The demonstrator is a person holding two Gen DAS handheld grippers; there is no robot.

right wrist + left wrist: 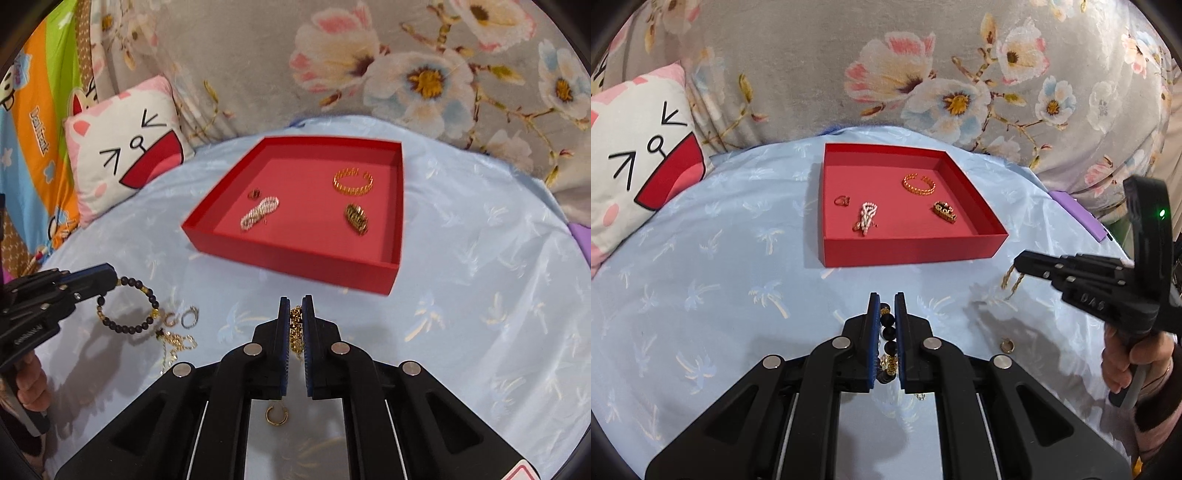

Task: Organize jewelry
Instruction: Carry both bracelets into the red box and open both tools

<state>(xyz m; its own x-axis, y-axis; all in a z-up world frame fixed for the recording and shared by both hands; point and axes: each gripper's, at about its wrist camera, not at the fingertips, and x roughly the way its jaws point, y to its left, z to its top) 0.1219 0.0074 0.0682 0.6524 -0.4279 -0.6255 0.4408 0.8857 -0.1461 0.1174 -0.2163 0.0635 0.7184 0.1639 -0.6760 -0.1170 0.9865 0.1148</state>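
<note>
In the left wrist view, the left gripper is closed on a dark bead bracelet near the front edge of the blue cloth. Ahead, mid-cloth, sits the red tray, holding four pieces: a gold cuff toward its far right corner, a gold clip by its right wall, a pearl piece and a small ring toward its left. The right gripper holds a gold chain off the tray's right front corner; a small hoop lies loose near it. In the right wrist view, the right gripper is nearly shut with the chain pinched between its pads. The left gripper lifts the bracelet at the cloth's left; beside it lie two small hoops and a thin chain, and a hoop sits under the right gripper. I judge the job roughly half done: four pieces stowed, two in hand, several left.
</note>
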